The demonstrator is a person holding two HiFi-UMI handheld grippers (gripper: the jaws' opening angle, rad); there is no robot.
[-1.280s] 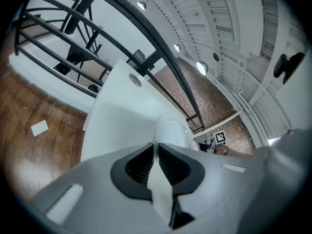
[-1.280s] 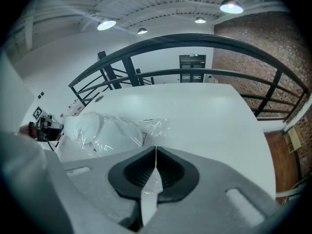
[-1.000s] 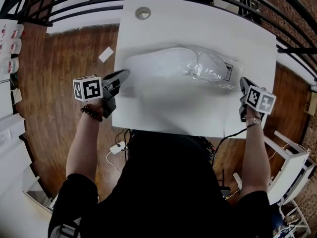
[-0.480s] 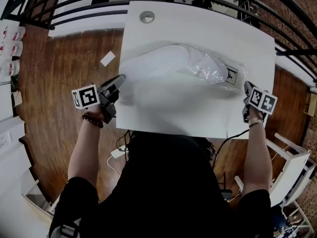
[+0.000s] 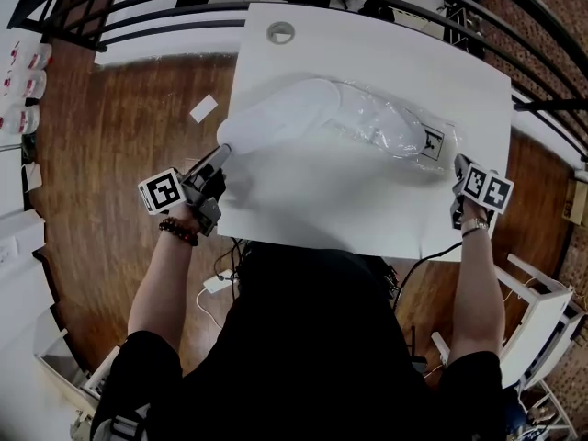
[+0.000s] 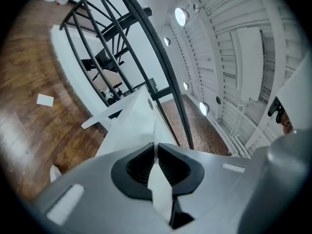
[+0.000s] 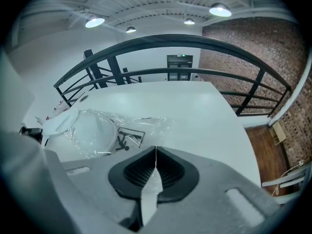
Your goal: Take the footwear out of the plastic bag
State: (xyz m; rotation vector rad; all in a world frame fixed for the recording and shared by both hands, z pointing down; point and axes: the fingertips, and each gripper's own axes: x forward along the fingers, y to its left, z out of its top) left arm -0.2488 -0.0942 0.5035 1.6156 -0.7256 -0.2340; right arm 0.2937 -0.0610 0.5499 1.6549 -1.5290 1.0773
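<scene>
A white slipper (image 5: 276,113) lies on the white table (image 5: 367,53), its right part still inside a clear plastic bag (image 5: 386,127) with a printed label. My left gripper (image 5: 220,152) is at the table's left edge, shut on the slipper's free end. In the left gripper view the thin white edge of the slipper (image 6: 134,123) sits pinched between the pads. My right gripper (image 5: 457,165) is at the table's right edge, shut on the bag's end. In the right gripper view the bag (image 7: 97,130) stretches away from the closed jaws.
A round cable hole (image 5: 280,32) is at the table's far left. Black railing (image 5: 138,16) curves round behind the table. A white paper scrap (image 5: 203,108) lies on the wooden floor to the left. A white shelf (image 5: 542,292) stands at the near right.
My left gripper has drawn back toward the near left with the slipper's end in it, and the slipper has slid a little out of the bag. The right gripper has stayed put.
</scene>
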